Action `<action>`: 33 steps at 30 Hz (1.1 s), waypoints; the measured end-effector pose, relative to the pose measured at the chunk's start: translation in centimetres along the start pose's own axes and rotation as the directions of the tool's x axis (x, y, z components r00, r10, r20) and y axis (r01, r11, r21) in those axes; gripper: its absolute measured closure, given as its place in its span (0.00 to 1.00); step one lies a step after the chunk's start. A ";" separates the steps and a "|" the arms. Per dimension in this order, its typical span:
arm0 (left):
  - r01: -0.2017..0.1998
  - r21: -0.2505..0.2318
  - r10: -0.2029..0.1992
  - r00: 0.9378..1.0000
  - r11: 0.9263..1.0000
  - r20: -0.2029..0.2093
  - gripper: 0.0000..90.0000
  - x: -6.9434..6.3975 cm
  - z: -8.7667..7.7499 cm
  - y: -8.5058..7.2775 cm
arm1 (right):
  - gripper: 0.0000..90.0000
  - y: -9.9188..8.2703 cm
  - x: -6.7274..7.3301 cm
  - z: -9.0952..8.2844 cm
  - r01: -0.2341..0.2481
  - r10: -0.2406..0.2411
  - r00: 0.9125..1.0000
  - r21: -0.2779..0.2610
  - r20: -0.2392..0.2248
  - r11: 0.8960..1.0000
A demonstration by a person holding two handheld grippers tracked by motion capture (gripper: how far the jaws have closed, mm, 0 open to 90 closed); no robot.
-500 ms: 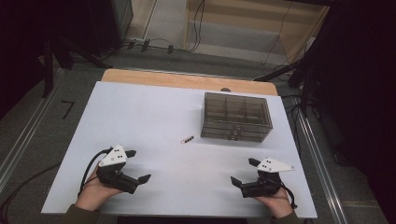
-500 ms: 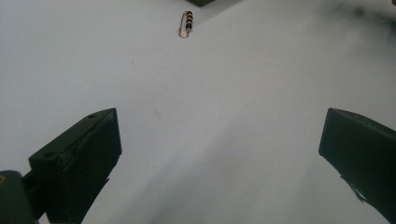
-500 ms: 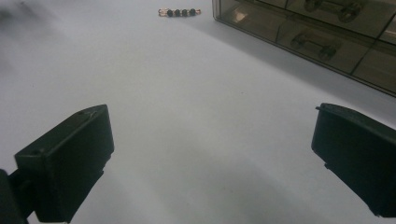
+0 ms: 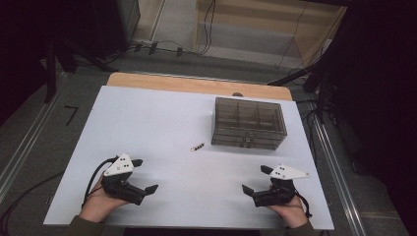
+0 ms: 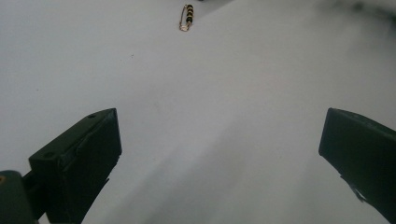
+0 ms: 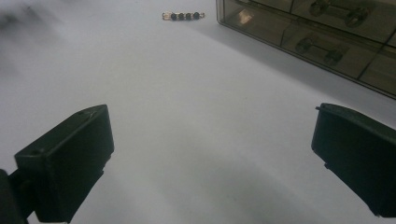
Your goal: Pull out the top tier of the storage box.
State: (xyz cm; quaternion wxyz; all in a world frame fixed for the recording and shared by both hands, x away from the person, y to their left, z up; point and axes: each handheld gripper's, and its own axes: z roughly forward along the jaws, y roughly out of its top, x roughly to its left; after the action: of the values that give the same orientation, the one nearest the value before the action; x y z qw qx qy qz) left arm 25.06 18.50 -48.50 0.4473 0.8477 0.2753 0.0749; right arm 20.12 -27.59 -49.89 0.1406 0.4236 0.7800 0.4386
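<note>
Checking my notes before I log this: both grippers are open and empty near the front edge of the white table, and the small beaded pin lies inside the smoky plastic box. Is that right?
One thing is off: the beaded pin lies on the bare white table, just left of the box, not inside it. The high view shows this. The left gripper and right gripper are indeed open and empty near the front edge.

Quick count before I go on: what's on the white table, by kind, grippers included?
Grippers: 2, left gripper and right gripper, both open and empty
Clear boxes: 1, box
Beaded pins: 1, pin
Total: 4
</note>
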 end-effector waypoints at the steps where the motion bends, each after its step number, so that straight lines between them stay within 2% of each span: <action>1: -0.003 0.002 0.003 1.000 1.000 0.002 0.00 0.0 -0.1 0.0 | 0.00 0.0 0.0 0.0 0.002 -0.002 1.000 0.000 0.001 1.000; 14: 0.001 0.008 -0.001 1.000 1.000 0.005 0.00 0.0 0.1 -0.1 | 0.00 0.7 -0.3 0.3 0.002 -0.002 1.000 -0.007 -0.008 1.000; 24: 0.005 0.011 -0.005 1.000 1.000 0.012 0.00 0.0 0.2 -0.1 | 0.00 1.2 -0.6 0.6 0.001 -0.001 1.000 -0.010 0.001 1.000; 33: 0.002 0.006 -0.002 1.000 1.000 -0.004 0.00 -0.1 0.1 0.0 | 0.00 1.6 -0.9 0.7 -0.008 0.008 1.000 -0.024 0.008 1.000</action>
State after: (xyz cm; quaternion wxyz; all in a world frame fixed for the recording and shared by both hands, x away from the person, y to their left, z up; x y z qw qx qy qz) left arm 25.07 18.37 -48.55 0.4443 0.8485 0.2774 0.0755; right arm 21.93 -27.47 -49.16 0.1470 0.4267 0.7725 0.4468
